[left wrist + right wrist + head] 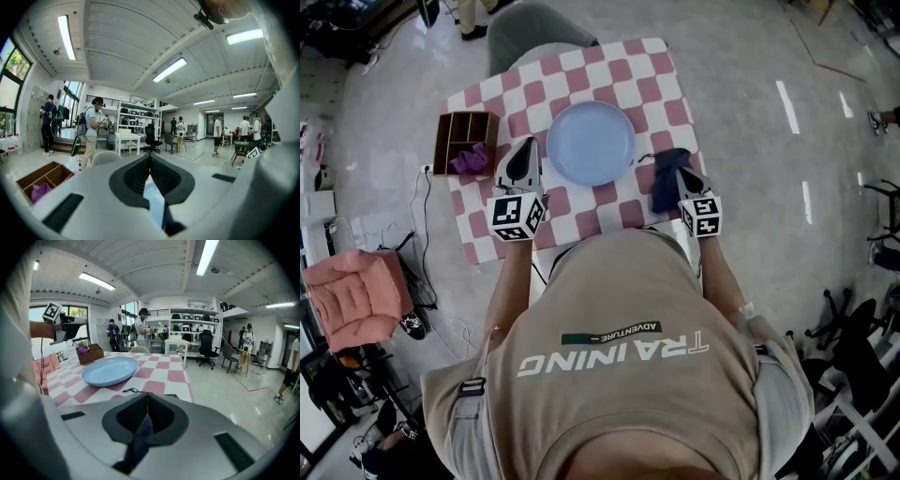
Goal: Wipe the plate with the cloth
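Pale blue plate (591,142) flat and empty on pink-and-white checked table (619,70), near the middle. Dark navy cloth (664,187) to the plate's right, near its rim but not touching, bunched up; resting on the table or lifted off it, unclear. Right gripper (682,172) at that cloth, jaws pressed together with a fold of the navy fabric pinched between the pads; plate ahead and to the left in the right gripper view. Left gripper (526,142) on the plate's opposite side, just beside the left rim and apart from it, jaw tips closed on each other with nothing clamped, only a pale blue sliver showing through the gap behind them. Farther left, at the table edge, wooden divided box (450,127) with purple cloth (470,159) in a compartment on the person's side. Grey chair (534,33) at the far side.
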Demonstrator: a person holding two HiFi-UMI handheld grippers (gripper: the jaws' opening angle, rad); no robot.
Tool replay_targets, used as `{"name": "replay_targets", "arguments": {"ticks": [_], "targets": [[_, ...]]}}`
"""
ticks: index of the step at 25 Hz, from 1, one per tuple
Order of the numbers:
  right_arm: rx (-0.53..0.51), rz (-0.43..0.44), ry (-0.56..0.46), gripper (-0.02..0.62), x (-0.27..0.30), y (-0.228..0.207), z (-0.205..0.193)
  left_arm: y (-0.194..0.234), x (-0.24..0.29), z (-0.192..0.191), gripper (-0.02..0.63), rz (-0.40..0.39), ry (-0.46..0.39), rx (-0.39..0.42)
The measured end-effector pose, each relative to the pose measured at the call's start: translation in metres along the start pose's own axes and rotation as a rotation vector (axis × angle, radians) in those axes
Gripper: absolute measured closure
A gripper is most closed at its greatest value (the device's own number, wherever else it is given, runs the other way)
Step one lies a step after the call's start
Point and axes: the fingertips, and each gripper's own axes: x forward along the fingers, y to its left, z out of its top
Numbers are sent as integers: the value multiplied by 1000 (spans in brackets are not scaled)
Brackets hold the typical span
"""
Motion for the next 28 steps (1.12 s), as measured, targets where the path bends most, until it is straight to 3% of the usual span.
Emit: {"name": "replay_targets", "arguments": {"ticks": [7,8,9,16,19,25,28], "targets": [[1,-33,21,553,6,-3,-1,-4,3,-4,591,-32,6,1],[15,-34,31,387,8,-3,-3,-4,3,-4,591,-35,5,0],[26,-40,41,311,9,-3,-4,-3,3,-3,591,-36,3,-2],[27,-74,88,308,12,-2,-13,7,0,7,591,-29,-20,10],[32,-104,152,299,16,-5,-27,11,-1,7,591,-21,-23,2],[148,-134,223,313,23,-3,-51,9,-4,1,591,-23,-12,-5],[142,-116,226,331,24,-1,-51,9,-7,-1,591,-18,-8,-7]]}}
